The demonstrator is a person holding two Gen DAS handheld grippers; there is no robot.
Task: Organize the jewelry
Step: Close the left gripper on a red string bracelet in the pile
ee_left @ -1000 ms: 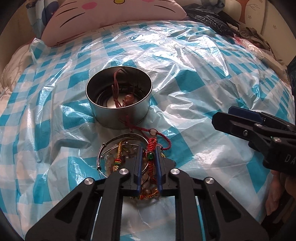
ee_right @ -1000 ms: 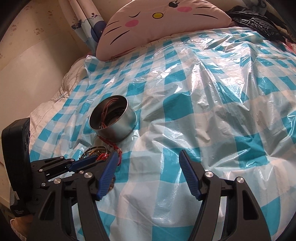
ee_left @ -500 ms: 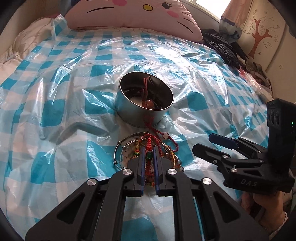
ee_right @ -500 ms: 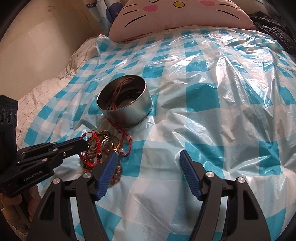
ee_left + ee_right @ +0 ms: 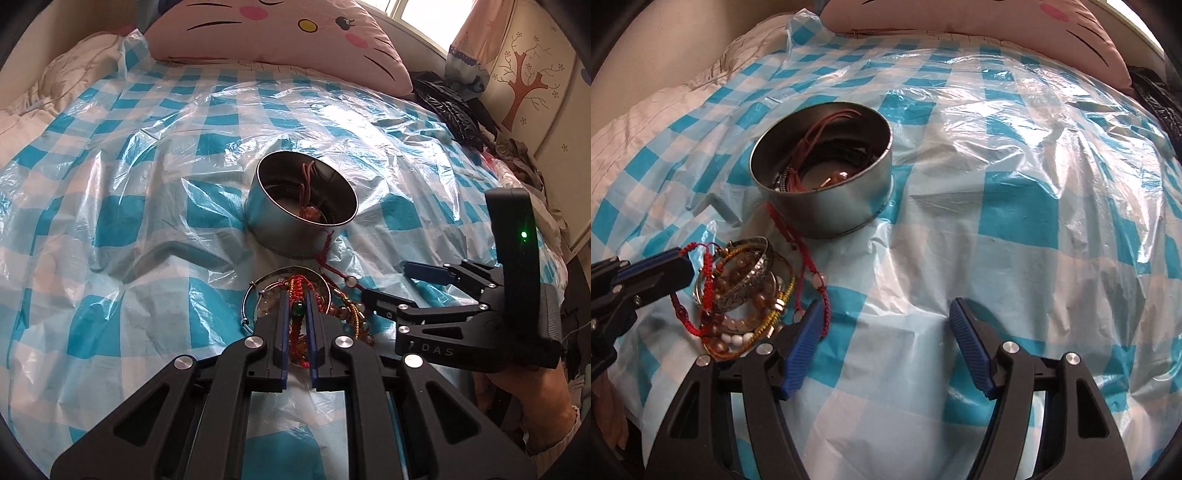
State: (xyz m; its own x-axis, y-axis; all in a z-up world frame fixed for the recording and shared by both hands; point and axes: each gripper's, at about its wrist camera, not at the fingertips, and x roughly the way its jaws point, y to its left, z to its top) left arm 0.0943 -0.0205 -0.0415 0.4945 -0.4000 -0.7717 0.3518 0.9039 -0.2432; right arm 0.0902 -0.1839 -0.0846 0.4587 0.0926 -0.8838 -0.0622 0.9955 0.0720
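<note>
The left gripper [image 5: 296, 314] has its jaws pressed nearly together on a red braided bracelet [image 5: 297, 295], a green bead showing in the narrow slit between the blue pads. That bracelet belongs to a heap of jewelry [image 5: 742, 299] lying on the blue-and-white checked plastic sheet [image 5: 110, 206] that covers the bed, just in front of a round metal tin [image 5: 295, 221].

The left wrist view looks straight down into the pinch, so the rest of the heap is mostly hidden behind the jaws; only a thin silver bangle [image 5: 251, 299] and some brown beads peek out beside them. The right wrist view shows the heap from the side: an engraved silver cuff [image 5: 753, 277], white and brown bead strands, a gold cord, and red cord [image 5: 809, 266] trailing up to the tin's wall.

The tin already holds brown leather cords (its dark coils show best from the right).

The right gripper [image 5: 886, 343] has its jaws spread wide with nothing between them, its left pad just beside the heap. A pink cat-face pillow [image 5: 280, 33] lies at the bed's head.
</note>
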